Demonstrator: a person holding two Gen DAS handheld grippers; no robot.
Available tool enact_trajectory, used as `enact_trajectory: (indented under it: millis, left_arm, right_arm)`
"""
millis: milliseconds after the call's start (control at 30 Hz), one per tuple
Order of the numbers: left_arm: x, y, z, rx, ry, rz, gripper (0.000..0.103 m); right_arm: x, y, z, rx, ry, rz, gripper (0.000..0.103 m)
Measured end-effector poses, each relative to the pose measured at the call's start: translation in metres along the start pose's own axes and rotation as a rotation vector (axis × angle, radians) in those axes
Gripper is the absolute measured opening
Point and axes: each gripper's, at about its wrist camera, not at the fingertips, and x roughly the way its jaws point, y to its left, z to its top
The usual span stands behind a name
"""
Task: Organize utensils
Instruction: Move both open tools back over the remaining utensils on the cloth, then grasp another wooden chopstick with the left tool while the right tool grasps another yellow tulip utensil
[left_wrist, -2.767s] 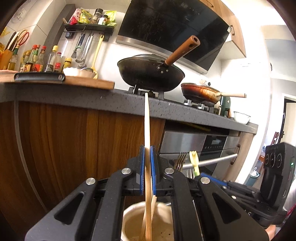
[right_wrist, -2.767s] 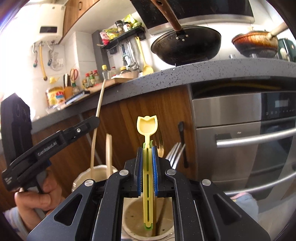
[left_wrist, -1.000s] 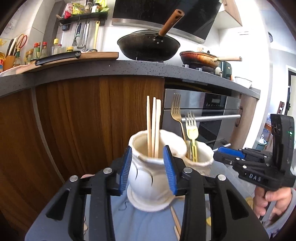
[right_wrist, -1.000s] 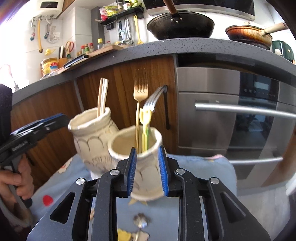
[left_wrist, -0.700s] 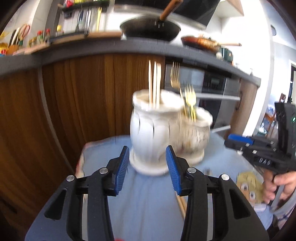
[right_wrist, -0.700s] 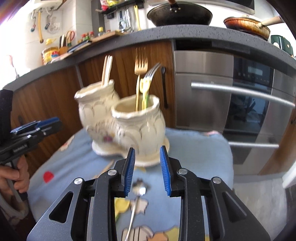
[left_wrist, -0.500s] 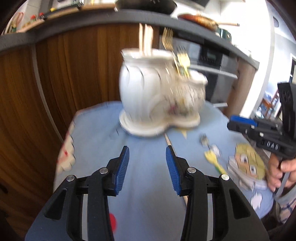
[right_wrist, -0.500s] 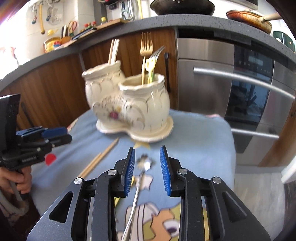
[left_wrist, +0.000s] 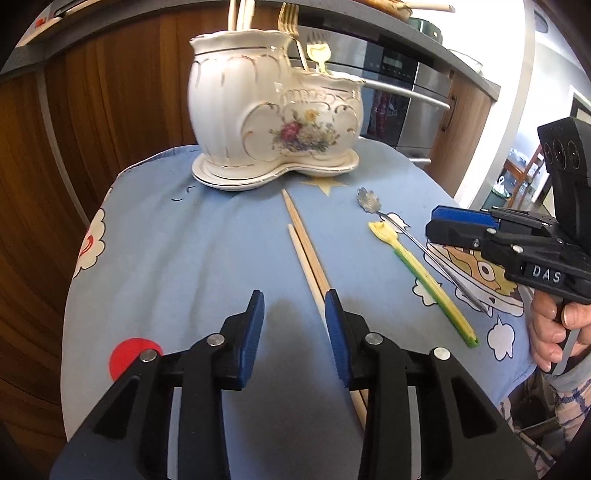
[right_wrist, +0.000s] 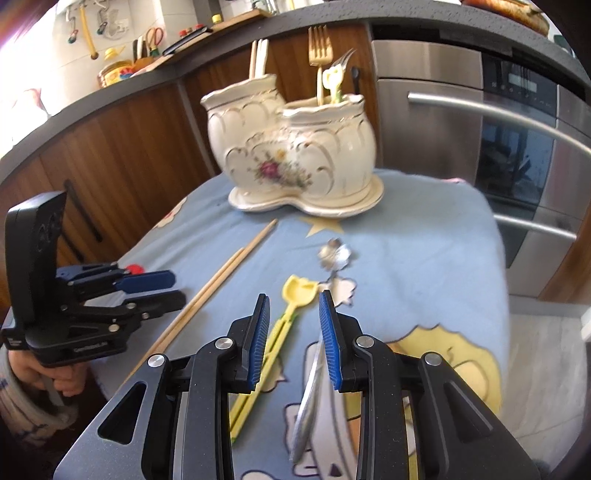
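The left tool (left_wrist: 293, 314) hovers over the blue cloth (left_wrist: 184, 240), jaws closing on nothing, the chopsticks (left_wrist: 306, 251) just right of its gap. The right tool (right_wrist: 291, 325) is released above the yellow fork (right_wrist: 291, 306) and silver spoon (right_wrist: 334, 254). Only the right view shows the spoon handle under its right finger. The ceramic holder (right_wrist: 291, 155) stands near the far edge.

Floral cream holder (left_wrist: 273, 110), blue cloth (left_wrist: 207, 251)

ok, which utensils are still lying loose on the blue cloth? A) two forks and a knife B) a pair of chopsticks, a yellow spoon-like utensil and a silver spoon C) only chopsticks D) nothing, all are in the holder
B: the chopsticks, yellow utensil and silver spoon lie on the cloth in front of the ceramic holder.
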Motion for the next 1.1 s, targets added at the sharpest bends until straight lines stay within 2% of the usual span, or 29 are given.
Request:
enact_trajectory:
  millis: [67,433,600,633,700,867,1100]
  left_arm:
    - [0.003,-0.002,0.001,0.002,0.010,-0.003,0.030]
    - [0.017,-0.002,0.013,0.019,0.046,0.015,0.027]
    - [0.020,0.002,0.015,0.033,0.065,0.032,0.016]
    - [0.020,0.003,0.015,0.038,0.070,0.039,0.013]
    - [0.020,0.005,0.016,0.046,0.079,0.042,0.010]
    - [0.018,0.008,0.016,0.086,0.111,0.062,0.009]
    - [0.020,0.013,0.025,0.192,0.228,0.061,0.009]
  right_arm:
    - [0.003,0.003,-0.001,-0.006,0.016,0.004,0.029]
    - [0.022,0.014,-0.004,-0.020,0.104,0.004,0.029]
    - [0.026,0.016,-0.005,-0.032,0.123,0.000,0.029]
    - [0.026,0.016,-0.005,-0.033,0.124,0.000,0.028]
    - [0.027,0.018,-0.005,-0.043,0.129,0.001,0.019]
    - [0.028,0.027,-0.003,-0.089,0.157,0.010,0.015]
    - [0.036,0.034,0.010,-0.183,0.285,0.005,0.015]
